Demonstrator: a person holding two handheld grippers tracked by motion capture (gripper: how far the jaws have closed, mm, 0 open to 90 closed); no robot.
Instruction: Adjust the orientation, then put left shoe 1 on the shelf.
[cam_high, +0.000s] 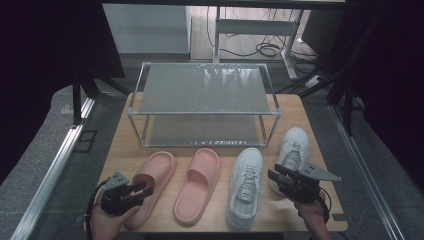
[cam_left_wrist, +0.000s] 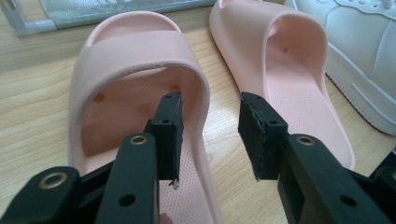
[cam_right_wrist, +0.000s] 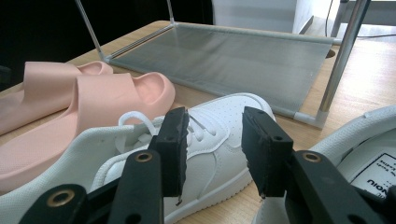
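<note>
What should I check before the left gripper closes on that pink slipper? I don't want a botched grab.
1. Left gripper open: ok.
2. Left pink slipper's side wall between the jaws: ok, one jaw inside, one outside.
3. Pads pressing the wall: not ok, gaps on both sides.
4. Right pink slipper apart from it: ok.
5. Shoe rack shelves free: ok.
6. Right gripper open, holding nothing, over the left white sneaker: ok.

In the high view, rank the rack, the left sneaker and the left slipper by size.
1. Rack, clearly largest.
2. Left sneaker and left slipper look about equal; the left gripper hides part of the slipper, so no ranking between them.
</note>
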